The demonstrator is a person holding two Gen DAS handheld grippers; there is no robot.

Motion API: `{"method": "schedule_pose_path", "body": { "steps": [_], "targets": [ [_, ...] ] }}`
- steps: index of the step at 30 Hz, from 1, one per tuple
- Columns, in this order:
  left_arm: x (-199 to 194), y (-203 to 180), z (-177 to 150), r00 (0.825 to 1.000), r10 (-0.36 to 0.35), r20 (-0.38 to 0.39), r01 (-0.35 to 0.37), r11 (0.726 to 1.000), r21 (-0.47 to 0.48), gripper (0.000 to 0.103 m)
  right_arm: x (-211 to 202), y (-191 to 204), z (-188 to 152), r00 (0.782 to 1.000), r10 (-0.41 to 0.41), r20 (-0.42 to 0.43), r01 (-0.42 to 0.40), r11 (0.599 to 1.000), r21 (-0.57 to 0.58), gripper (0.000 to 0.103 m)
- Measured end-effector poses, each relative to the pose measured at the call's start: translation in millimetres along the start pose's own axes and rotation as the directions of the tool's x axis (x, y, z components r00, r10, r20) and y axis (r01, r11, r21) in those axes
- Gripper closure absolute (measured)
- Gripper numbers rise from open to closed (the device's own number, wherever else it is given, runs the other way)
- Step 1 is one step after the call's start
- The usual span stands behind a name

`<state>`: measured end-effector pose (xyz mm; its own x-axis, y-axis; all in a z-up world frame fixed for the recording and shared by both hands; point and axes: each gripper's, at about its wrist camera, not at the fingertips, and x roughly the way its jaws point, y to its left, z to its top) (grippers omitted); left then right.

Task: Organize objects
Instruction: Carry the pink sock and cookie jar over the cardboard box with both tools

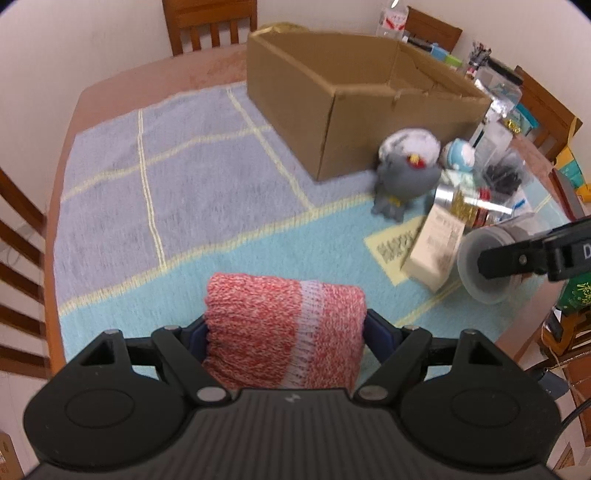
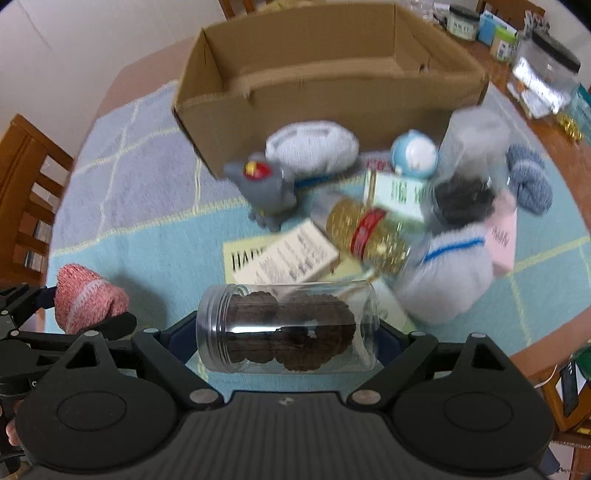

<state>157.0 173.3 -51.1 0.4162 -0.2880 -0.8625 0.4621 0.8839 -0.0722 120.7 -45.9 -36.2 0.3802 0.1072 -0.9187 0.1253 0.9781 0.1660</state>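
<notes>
A rolled red-and-white knit sock (image 1: 284, 317) is clamped between the fingers of my left gripper (image 1: 286, 326), lifted off the blue mat (image 1: 184, 206). My right gripper (image 2: 286, 332) is shut on a clear plastic jar of dark cookies (image 2: 288, 325), which lies sideways between its pads above the mat. In the left wrist view that jar (image 1: 480, 266) shows end-on at the right. The open cardboard box (image 2: 229, 122) stands at the back of the mat, its brown side (image 1: 288, 103) turned toward me.
In front of the box lie a grey plush toy (image 2: 266, 192), a round blue-and-white toy (image 2: 413, 155), a gold-filled bottle (image 2: 369, 229), a printed carton (image 2: 291, 254), rolled socks (image 2: 443, 266) and an upright clear jar (image 2: 469, 177). Wooden chairs (image 1: 207, 22) ring the table; clutter fills its far right.
</notes>
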Motion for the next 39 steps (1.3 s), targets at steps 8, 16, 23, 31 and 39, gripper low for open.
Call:
{"method": "schedule_pose_path", "body": {
  "steps": [8,16,23,31,39],
  "targets": [
    [-24,-16,71,0.994,0.029,0.105,-0.034,0.998,0.048,0.022,-38,-17,48,0.994,0.052,0.092,-0.051,0.999,-0.013,0.008],
    [-17,-36,174,0.976,0.038,0.214,-0.04,0.999,0.008,0.022,-60,-44,118,0.978,0.072,0.195,-0.055,0.994,-0.093,0.008],
    [23,-54,228,0.983,0.063,0.171,-0.049,0.995,-0.088,0.022,-45,-70,191,0.98,0.089,0.176,-0.051,0.976,-0.209,0.008],
    [75,-67,249,0.99,0.116,0.083,-0.101,0.981,-0.165,0.021,2,-89,231,0.99,0.111,0.083,-0.082,0.952,-0.294,0.008],
    [115,-69,246,0.989,0.147,0.006,-0.142,0.967,-0.211,0.018,40,-100,240,0.991,0.134,-0.02,-0.133,0.939,-0.316,0.008]
  ]
}}
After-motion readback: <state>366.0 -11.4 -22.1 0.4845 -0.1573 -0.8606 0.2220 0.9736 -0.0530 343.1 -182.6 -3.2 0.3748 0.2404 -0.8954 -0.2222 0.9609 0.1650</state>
